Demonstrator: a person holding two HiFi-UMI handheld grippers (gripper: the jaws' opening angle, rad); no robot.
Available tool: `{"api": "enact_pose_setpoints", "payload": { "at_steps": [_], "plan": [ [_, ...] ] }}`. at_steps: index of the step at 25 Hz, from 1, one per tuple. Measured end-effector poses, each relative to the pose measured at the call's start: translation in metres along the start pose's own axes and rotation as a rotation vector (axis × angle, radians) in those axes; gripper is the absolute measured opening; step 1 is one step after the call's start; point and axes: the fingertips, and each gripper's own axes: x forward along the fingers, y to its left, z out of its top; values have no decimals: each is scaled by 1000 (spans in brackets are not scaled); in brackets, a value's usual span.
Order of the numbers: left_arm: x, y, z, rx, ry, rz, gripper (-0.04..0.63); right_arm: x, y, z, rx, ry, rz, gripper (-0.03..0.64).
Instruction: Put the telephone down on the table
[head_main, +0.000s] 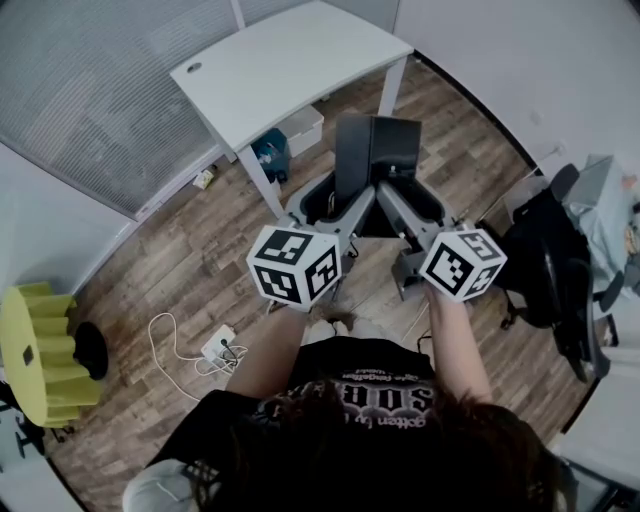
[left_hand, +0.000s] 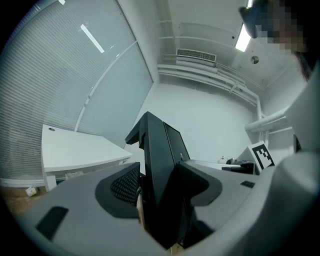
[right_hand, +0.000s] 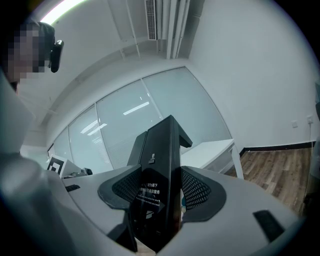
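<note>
Head view: the telephone (head_main: 375, 150) hangs in the air just beside the table (head_main: 290, 60), over bare floor, so it is not yet set down. Left gripper view: the left hand-held gripper (left_hand: 160, 200) pinches the telephone's edge, the table beyond it. Right gripper view: the right hand-held gripper (right_hand: 157, 200) clamps the other side, and the telephone's lower end is cut off.

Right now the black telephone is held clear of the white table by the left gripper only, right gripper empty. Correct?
Not quite. The right gripper is not empty: the right gripper view shows its jaws shut on the telephone too. The rest stands: the left gripper clamps it, and it is clear of the white table.
</note>
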Motion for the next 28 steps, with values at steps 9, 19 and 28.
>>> {"api": "enact_pose_setpoints", "payload": {
  "at_steps": [9,19,28],
  "plan": [
    [9,24,7,-5,13,-21,235,26,-3,0,-2,2,-24,255],
    [49,43,11,-14,23,-31,235,51,-36,11,5,5,-46,255],
    [107,62,29,0,17,-7,235,89,-82,39,15,8,-18,255]
  ]
}}
